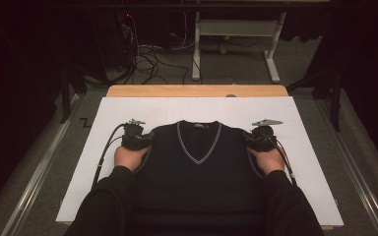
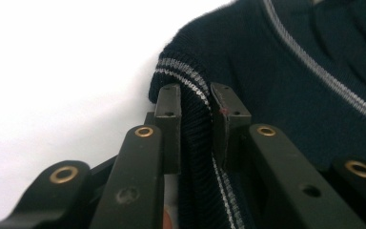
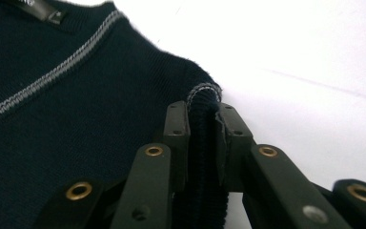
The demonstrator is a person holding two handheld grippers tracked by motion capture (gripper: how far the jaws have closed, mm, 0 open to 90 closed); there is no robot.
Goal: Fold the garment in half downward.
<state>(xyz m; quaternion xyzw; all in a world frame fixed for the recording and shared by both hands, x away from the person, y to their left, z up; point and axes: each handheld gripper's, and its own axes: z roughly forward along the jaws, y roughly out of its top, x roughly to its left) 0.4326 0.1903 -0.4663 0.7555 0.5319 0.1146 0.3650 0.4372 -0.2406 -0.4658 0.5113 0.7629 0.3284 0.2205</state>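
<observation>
A dark navy sleeveless V-neck knit vest [image 1: 197, 167] with grey striped trim lies flat on the white board [image 1: 295, 147], neck toward the far side. My left gripper [image 1: 145, 142] sits at the vest's left shoulder. In the left gripper view its jaws [image 2: 198, 102] are shut on the ribbed armhole edge [image 2: 195, 138] of the vest [image 2: 290, 95]. My right gripper [image 1: 251, 140] sits at the right shoulder. In the right gripper view it [image 3: 202, 114] pinches the armhole rib [image 3: 202, 157] of the vest [image 3: 76, 119]. Both hands rest on the board beside the garment.
The white board lies on a wooden table [image 1: 197, 91] whose far edge shows beyond it. Behind are tangled cables [image 1: 147, 59] on the floor and a white desk frame [image 1: 196, 49]. Metal rails [image 1: 359, 182] run along both sides.
</observation>
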